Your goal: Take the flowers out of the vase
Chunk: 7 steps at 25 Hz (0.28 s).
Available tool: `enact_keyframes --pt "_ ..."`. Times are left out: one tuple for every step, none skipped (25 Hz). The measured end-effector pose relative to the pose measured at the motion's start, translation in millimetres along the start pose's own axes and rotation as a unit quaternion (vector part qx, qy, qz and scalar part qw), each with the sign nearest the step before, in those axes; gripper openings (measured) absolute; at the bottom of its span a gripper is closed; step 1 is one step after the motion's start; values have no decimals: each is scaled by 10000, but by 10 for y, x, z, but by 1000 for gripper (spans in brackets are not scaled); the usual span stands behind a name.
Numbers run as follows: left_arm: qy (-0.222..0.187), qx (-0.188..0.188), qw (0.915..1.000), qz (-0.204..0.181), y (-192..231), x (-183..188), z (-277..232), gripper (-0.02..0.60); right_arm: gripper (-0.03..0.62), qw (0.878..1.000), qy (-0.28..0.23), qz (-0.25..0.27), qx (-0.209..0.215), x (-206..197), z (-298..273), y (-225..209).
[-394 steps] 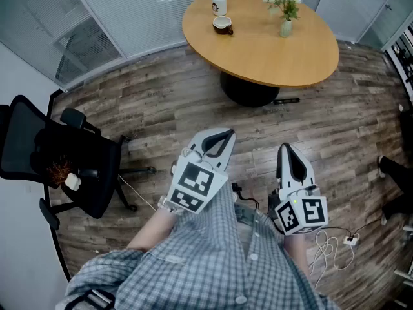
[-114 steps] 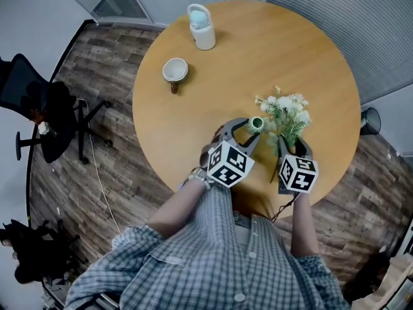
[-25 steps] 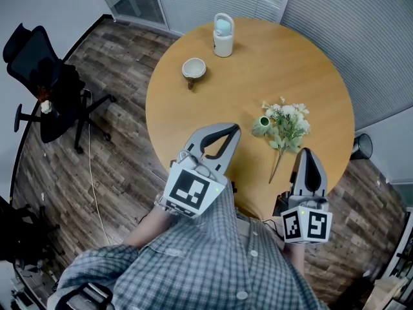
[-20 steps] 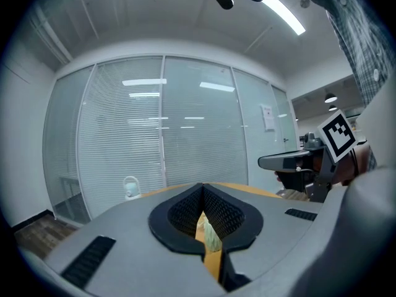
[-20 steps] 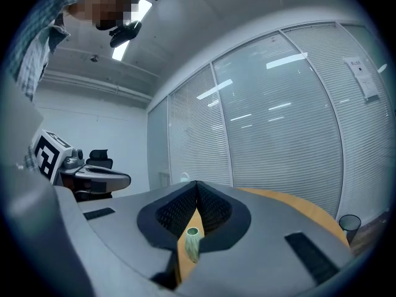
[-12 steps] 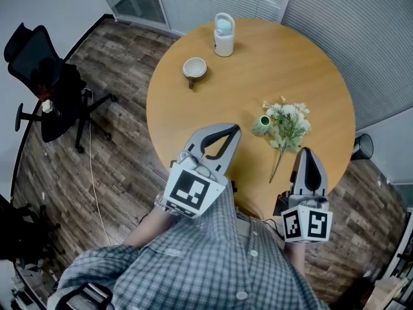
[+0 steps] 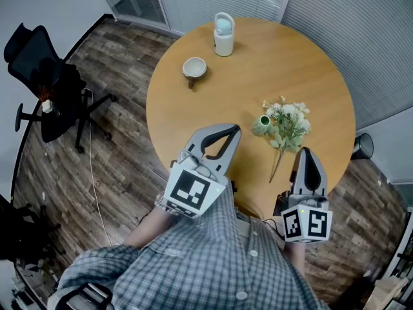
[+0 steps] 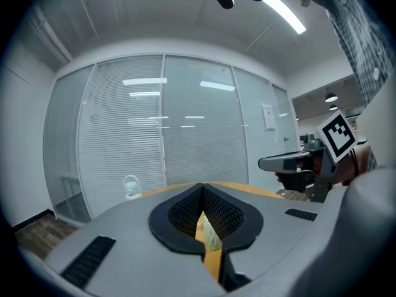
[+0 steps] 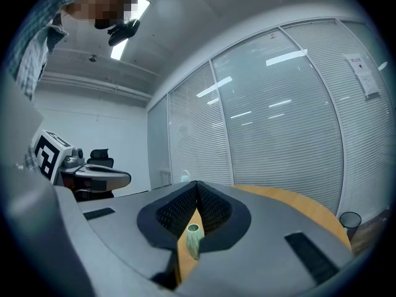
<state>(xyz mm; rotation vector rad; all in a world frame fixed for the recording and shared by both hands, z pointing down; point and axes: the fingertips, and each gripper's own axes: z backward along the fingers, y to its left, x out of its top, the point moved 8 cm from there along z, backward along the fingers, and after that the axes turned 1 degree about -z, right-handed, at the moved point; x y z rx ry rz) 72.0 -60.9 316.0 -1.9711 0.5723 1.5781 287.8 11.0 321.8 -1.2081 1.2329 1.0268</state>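
A bunch of white flowers with green leaves (image 7: 287,126) lies flat on the round wooden table (image 7: 213,108), its stem pointing toward the near edge. The small green vase (image 7: 261,125) stands just left of the blooms; it also shows through the jaws in the right gripper view as the vase (image 9: 193,239). My left gripper (image 7: 229,132) is shut and empty, held over the near table edge, left of the vase. My right gripper (image 7: 305,154) is shut and empty, just short of the stem end.
A white jug (image 7: 223,34) and a cup (image 7: 193,68) stand at the table's far side. A black office chair (image 7: 45,82) is on the wood floor at left. A dark bin (image 7: 362,146) sits right of the table. Glass walls with blinds surround the room.
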Motion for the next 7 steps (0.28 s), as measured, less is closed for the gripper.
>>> enact_keyframes --pt "0 -6 10000 1 -1 0 -2 8 11 10000 9 -8 -2 -3 0 0" --pt "-4 -13 10000 4 -1 0 -6 8 11 10000 13 -18 -4 -6 -2 0" --pt "-10 -21 10000 8 -1 1 -13 8 11 10000 14 -30 -6 -9 -5 1" --pt "-18 -28 10000 10 -2 3 -19 8 11 10000 12 -39 -7 -11 -8 2" --pt "-26 -35 10000 10 -2 6 -25 8 11 10000 12 -44 -7 -12 -11 4" --pt "-33 -41 10000 10 -2 10 -28 8 11 10000 13 -47 -6 -13 -13 7" --pt "-41 -47 10000 8 -3 14 -32 8 11 10000 14 -48 -5 -14 -16 10"
